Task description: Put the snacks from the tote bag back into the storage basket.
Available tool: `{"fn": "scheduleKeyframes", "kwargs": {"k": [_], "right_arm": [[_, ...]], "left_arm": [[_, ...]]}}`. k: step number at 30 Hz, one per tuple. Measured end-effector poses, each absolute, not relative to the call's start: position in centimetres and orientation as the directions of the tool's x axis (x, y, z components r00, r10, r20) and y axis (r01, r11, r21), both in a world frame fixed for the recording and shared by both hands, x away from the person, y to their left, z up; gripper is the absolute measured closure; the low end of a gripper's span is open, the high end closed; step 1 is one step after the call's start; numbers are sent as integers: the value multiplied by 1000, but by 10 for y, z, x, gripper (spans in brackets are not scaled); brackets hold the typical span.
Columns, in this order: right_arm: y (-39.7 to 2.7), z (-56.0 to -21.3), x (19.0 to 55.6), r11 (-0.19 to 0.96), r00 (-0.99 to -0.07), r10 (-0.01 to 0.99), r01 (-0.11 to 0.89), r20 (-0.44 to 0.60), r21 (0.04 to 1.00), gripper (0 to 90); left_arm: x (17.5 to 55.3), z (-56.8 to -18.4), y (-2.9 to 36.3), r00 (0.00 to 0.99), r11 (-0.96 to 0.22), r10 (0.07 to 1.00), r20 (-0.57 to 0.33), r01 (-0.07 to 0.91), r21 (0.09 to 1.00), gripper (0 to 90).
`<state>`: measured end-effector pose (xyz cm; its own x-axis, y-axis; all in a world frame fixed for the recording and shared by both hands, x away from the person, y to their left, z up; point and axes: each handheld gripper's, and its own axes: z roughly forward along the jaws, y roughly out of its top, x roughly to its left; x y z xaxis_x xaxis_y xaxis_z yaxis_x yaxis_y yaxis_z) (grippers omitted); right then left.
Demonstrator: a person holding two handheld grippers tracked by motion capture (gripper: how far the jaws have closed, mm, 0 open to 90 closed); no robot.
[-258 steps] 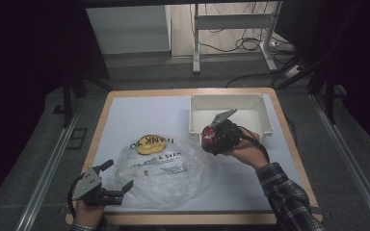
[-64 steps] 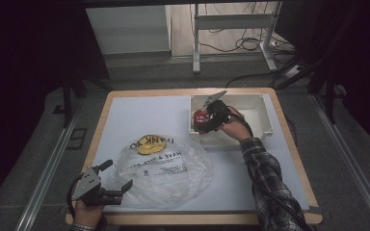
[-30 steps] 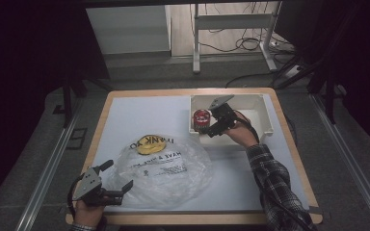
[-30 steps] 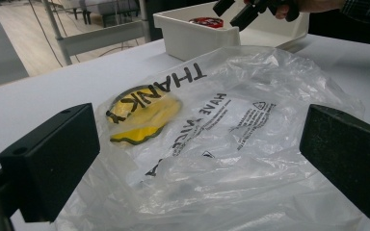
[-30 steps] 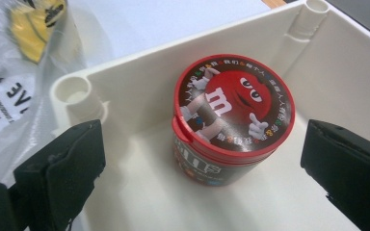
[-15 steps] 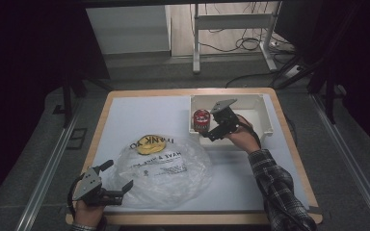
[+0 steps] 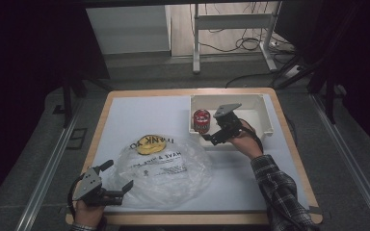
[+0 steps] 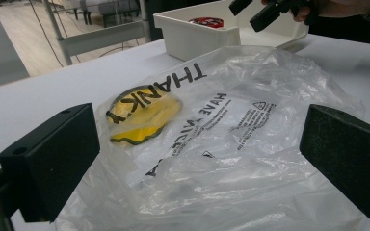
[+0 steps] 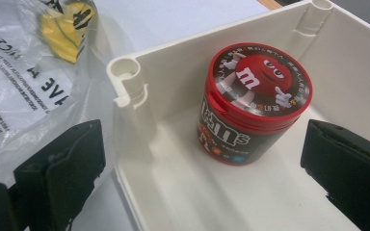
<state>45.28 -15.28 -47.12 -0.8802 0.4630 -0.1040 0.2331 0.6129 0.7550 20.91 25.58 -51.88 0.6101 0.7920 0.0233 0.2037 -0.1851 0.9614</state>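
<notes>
Right gripper (image 9: 200,159), jaws spread, empty, faces the tub (image 9: 255,103) standing in the bin (image 9: 139,139); left gripper (image 8: 197,168), also spread, seemingly just short of the bag (image 8: 221,125).

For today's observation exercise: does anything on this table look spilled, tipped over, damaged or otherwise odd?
Nothing stands out. The candy tub stands upright with its lid on in the white bin, the plastic bag lies flat and merely crumpled, and both the right gripper and left gripper are open.

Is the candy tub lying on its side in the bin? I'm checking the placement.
No, the candy tub stands upright in the white bin, red lid facing up.
</notes>
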Motion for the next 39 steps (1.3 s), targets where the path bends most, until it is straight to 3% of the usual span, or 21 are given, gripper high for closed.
{"fn": "scheduleKeyframes", "kwargs": {"k": [39], "right_arm": [[-170, -473, 422, 568, -874, 482, 259, -61, 781, 20]], "left_arm": [[209, -518, 257, 608, -181, 794, 22, 201, 963, 4]]}}
